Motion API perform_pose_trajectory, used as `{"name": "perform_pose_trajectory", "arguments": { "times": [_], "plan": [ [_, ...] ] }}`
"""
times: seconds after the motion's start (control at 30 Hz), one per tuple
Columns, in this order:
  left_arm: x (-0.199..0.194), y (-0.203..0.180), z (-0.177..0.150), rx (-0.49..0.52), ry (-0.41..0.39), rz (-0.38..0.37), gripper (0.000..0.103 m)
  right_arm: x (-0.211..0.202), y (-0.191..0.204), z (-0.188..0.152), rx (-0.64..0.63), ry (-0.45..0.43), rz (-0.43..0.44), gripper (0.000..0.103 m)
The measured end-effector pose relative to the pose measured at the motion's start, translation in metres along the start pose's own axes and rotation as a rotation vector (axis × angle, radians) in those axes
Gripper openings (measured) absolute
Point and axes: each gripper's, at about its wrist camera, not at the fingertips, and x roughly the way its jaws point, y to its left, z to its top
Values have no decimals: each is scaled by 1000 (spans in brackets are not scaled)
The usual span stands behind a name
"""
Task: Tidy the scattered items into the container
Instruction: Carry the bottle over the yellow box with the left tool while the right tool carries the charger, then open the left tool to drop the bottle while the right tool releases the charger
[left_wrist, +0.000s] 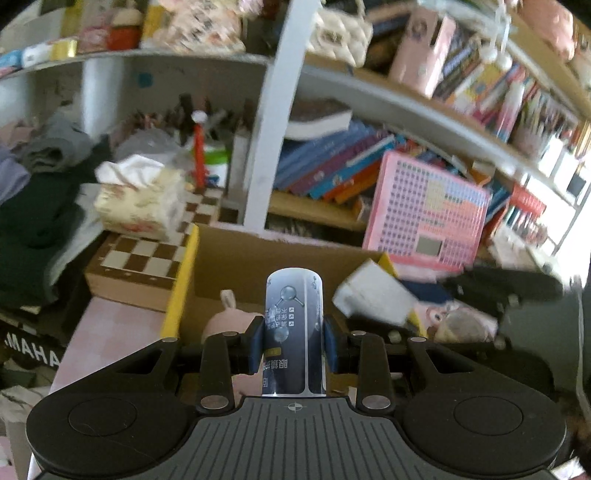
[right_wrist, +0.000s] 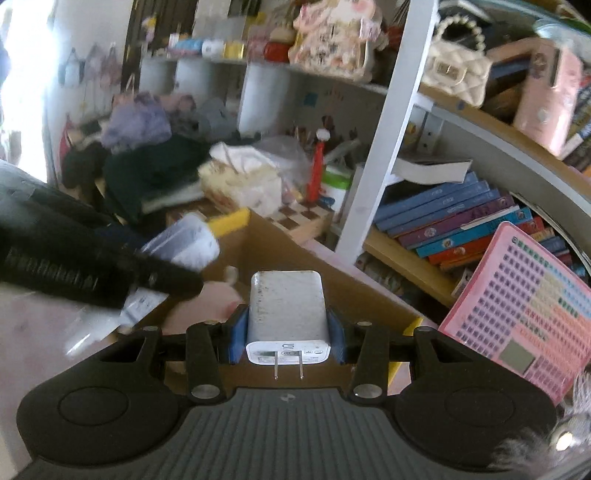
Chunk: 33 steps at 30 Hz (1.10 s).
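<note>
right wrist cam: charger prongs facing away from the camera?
No. The white charger, clamped between the blue pads of the right gripper, has its two metal prongs pointing back toward the camera.

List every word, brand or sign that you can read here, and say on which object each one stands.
"YAMAHA": black case, seen mirrored.
"眼鏡": grey tube in the left gripper; its smaller print is unreadable.
"G" logo: white charger in the right gripper; its small print is unreadable.
Book spines: blurred.
</note>
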Motion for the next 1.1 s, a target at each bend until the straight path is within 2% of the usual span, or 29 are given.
{"name": "perform_pose_trajectory", "arguments": {
  "times": [0.17,0.33,0.5,0.8,0.9,0.93,0.97,1.0,1.1],
  "plan": [
    [38,-3,10,10,67,16,31,44,-20,3,-89,106,52,42],
    [68,-1,23,12,109,36,31,82,-23,-3,-205,229,84,42],
    [97,-1,24,22,161,49,31,104,-26,-7,-207,301,115,42],
    [109,-3,20,-22,194,66,31,112,-26,-12,-185,326,138,42],
    [105,-7,19,-13,172,69,34,112,-27,-12,-165,316,133,42],
    [103,-8,20,-6,158,59,35,110,-28,-11,-151,301,135,45],
    [100,-9,21,-3,143,50,42,107,-30,-10,-136,286,136,49],
    [97,-10,23,0,129,43,48,105,-31,-8,-123,278,135,49],
    [86,-14,28,39,91,25,57,97,-33,-3,-98,255,139,52]
  ]
}}
